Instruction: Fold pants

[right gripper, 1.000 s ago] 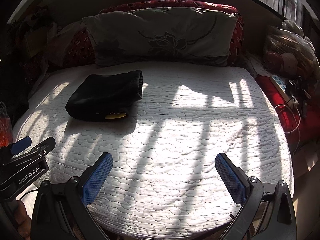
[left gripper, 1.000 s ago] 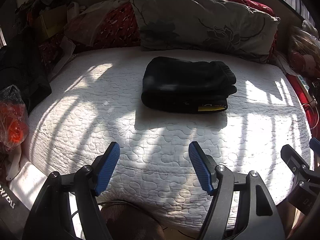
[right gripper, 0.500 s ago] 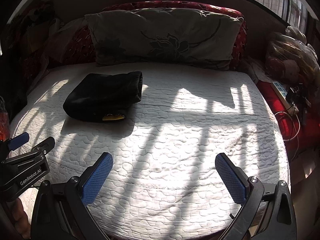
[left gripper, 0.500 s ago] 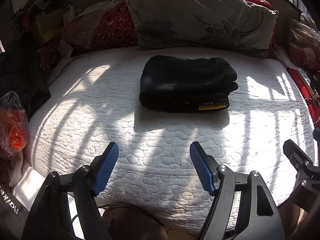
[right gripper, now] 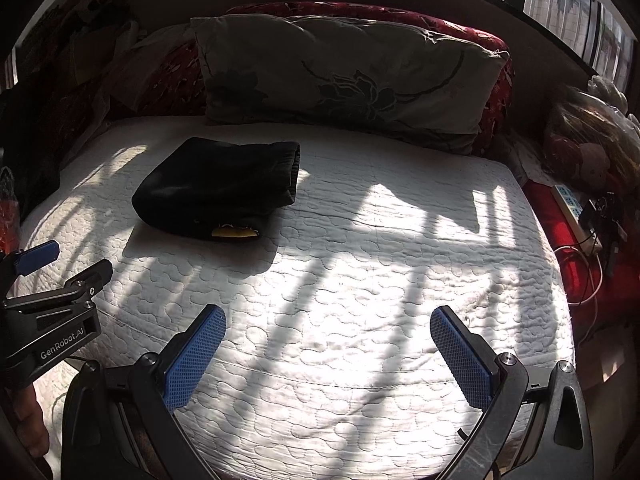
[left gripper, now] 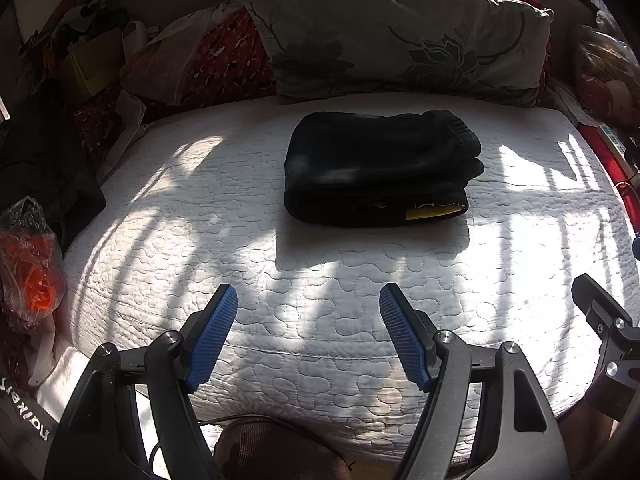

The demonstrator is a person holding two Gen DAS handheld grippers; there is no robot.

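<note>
The black pants [left gripper: 380, 168] lie folded into a compact stack on the white quilted bed [left gripper: 200, 220], a yellow label showing at the stack's front right corner. In the right wrist view the same pants [right gripper: 220, 188] sit at the left of the bed [right gripper: 380, 272]. My left gripper [left gripper: 308, 300] hovers over the bed's near edge, well short of the pants, open and empty. My right gripper [right gripper: 328, 316] stands wide open over the near edge too, to the right of the stack, with nothing between its blue pads.
A grey flowered pillow [left gripper: 400, 40] leans on red cushions behind the pants. Bags and dark clothes [left gripper: 36, 168] crowd the left side. A power strip and cables [right gripper: 576, 216] lie off the bed's right edge. The left gripper's body [right gripper: 52, 320] shows at the left of the right wrist view.
Both grippers stay open over the bed's near edge and roll slightly. The folded pants have not moved.
</note>
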